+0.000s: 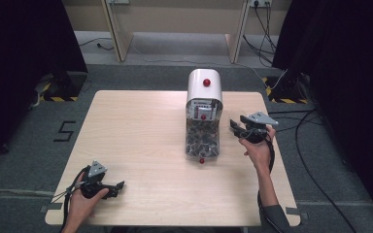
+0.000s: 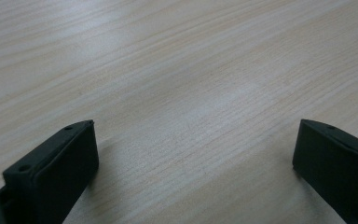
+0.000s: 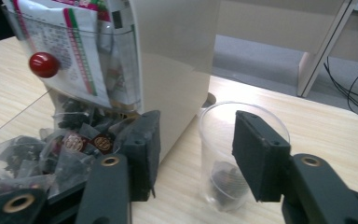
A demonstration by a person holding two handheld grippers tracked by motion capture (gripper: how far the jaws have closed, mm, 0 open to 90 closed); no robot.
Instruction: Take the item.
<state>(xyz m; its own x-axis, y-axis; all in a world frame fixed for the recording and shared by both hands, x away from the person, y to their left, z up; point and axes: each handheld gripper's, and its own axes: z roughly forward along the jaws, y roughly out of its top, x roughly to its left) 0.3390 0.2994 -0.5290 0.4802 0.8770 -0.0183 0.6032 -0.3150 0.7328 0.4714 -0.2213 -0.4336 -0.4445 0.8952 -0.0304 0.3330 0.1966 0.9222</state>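
The right claw (image 3: 193,154) stands open, its two black jaws well apart and gripping nothing. Between them, in the right gripper view, a clear plastic cup (image 3: 223,154) stands upright on the surface, with something dark lying in its bottom; the right-hand jaw sits in front of the cup's rim and wall, but whether it touches the cup cannot be told. The left-hand jaw is close against a heap of small clear sachets (image 3: 51,149) with dark contents. Just beside the cup rises the white dispenser (image 3: 172,60), its clear front compartment holding printed packets and carrying a red knob (image 3: 44,65). In the high view the right claw (image 1: 237,127) is held by a hand just to the right of the dispenser (image 1: 204,90), whose clear drawer (image 1: 203,141) is pulled forward toward the person and full of the sachets, with a small red knob at its near end.

The left claw (image 2: 193,154) is also wide open and empty, its jaws low over bare pale wood. In the high view it (image 1: 118,187) sits near the front left corner of the surface (image 1: 136,126), held by the other hand, well apart from the dispenser and the cup. A cable trails from each claw toward the person.
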